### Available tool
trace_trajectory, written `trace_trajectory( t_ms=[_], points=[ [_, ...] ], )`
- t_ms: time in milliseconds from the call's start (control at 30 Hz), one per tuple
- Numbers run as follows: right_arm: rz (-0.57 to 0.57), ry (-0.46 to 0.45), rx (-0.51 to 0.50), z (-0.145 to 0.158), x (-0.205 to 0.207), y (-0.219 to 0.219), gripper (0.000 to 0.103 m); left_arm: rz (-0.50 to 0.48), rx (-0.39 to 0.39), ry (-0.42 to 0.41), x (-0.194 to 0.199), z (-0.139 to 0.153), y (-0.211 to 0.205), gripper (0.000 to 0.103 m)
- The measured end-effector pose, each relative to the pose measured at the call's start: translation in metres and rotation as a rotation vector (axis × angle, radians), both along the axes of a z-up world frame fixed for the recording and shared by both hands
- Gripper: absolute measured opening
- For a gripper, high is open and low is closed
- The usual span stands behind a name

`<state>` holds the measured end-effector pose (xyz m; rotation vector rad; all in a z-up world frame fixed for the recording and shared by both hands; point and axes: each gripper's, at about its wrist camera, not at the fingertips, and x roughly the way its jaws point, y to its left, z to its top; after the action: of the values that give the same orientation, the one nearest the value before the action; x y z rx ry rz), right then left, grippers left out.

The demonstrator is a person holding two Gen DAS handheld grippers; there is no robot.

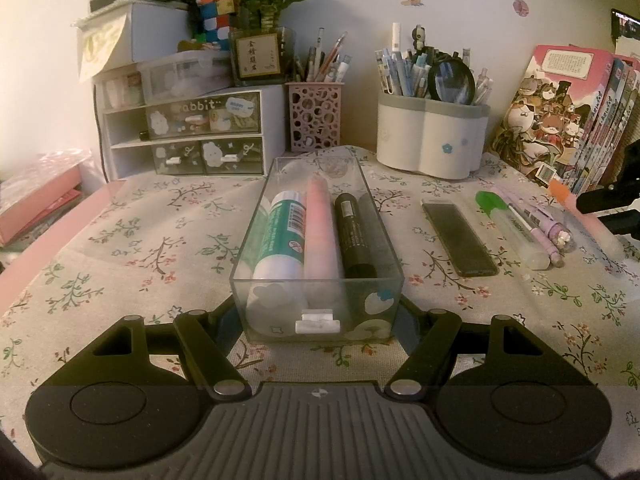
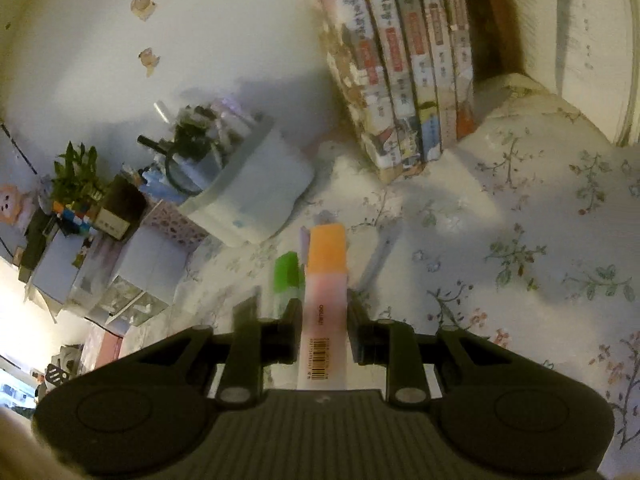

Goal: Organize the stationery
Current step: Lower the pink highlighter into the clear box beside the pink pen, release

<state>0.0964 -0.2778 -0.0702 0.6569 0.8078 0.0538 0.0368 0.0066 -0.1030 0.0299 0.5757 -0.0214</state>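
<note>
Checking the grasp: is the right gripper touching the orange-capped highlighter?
Cannot tell. In the right wrist view the right gripper brackets the orange-capped highlighter closely, but the blurred, shadowed edges hide whether the fingers press it or a sliver of gap remains.

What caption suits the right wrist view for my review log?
Right gripper shut on an orange-capped translucent highlighter above the floral tablecloth, with a green-capped highlighter lying beside it.

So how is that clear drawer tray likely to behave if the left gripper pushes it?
The clear tray looks rigid and, on the floral cloth, may drag rather than glide. The glue stick and markers inside are round, so they would probably roll about.
</note>
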Motion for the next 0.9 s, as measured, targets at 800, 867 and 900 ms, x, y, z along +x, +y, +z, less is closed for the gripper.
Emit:
trace_trajectory(
  t_ms=[800,867,900],
  points=[
    [0.341,0.012,0.011,0.014,0.042,0.157,0.024,-0.001,0.002,0.0,0.001,0.0,0.0,0.073],
    [0.348,0.02,-0.01,0.014,0.043,0.162,0.024,0.0,0.002,-0.001,0.001,0.0,0.0,0.073],
    [0.352,0.021,-0.02,0.014,0.044,0.164,0.024,-0.001,0.002,0.0,0.001,0.0,0.0,0.073]
  ],
)
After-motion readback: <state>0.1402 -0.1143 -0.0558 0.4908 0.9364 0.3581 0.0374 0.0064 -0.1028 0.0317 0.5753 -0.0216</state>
